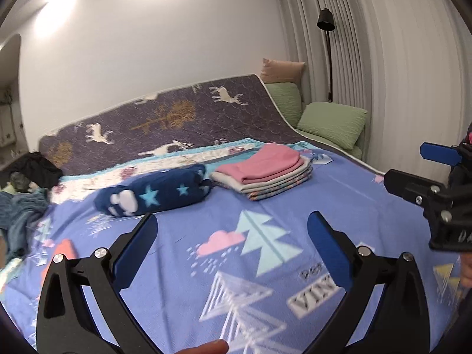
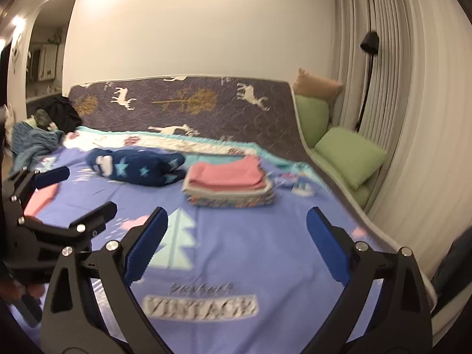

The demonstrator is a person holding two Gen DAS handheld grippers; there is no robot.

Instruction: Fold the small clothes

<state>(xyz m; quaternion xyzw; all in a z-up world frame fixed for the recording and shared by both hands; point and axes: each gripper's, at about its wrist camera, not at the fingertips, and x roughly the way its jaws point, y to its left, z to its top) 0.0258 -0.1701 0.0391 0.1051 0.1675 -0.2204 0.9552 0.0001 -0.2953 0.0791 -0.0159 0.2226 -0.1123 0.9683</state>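
A stack of folded small clothes (image 1: 265, 174) with a pink piece on top lies on the blue patterned bedspread (image 1: 206, 230); it also shows in the right wrist view (image 2: 228, 181). My left gripper (image 1: 233, 224) is open and empty, held above the bedspread short of the stack. My right gripper (image 2: 237, 219) is open and empty too, above the bedspread in front of the stack. The right gripper shows at the right edge of the left wrist view (image 1: 413, 166), and the left gripper at the left edge of the right wrist view (image 2: 85, 188).
A rolled navy blanket with stars (image 1: 153, 191) lies left of the stack. A heap of blue and black clothes (image 1: 23, 203) sits at the bed's far left. Green cushions (image 1: 333, 124), a floor lamp (image 1: 326, 20) and curtains stand at the right.
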